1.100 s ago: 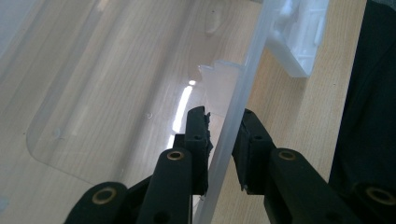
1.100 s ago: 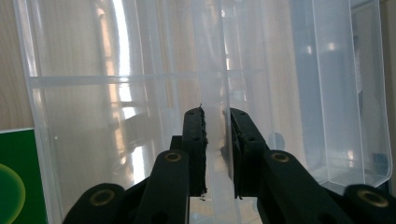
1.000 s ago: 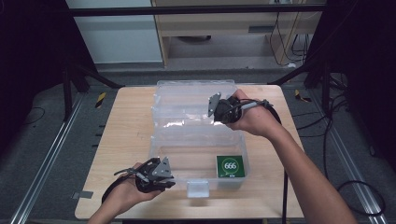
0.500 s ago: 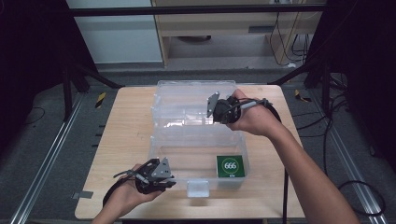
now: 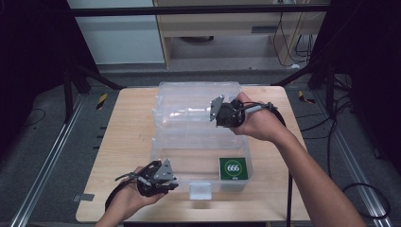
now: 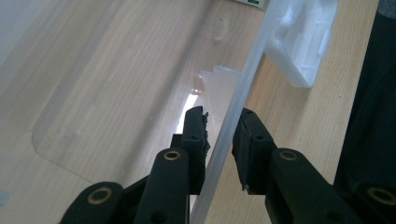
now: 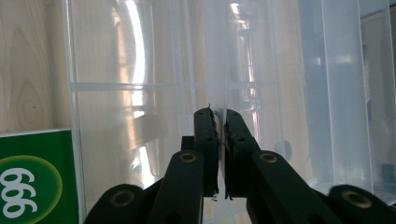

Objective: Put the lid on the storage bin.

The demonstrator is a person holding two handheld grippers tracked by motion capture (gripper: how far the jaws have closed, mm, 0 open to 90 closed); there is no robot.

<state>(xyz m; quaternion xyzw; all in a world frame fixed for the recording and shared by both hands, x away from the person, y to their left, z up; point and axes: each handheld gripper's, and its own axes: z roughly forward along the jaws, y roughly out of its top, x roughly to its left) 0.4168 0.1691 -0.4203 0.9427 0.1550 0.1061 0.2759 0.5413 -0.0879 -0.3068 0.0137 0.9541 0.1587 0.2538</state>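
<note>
The table [image 5: 118,142] is pale wood with a fine straight grain. On it sits a clear, colourless plastic box [image 5: 198,137], its walls catching white glare. In the box's near right corner lies a dark green packet [image 5: 233,169] with a lighter green circle and white "666" on it. Both grippers, the left gripper [image 5: 171,185] and the right gripper [image 5: 215,109], are black with grey plates. On the floor to the far left lies a yellow-and-black striped strip [image 5: 101,100].
</note>
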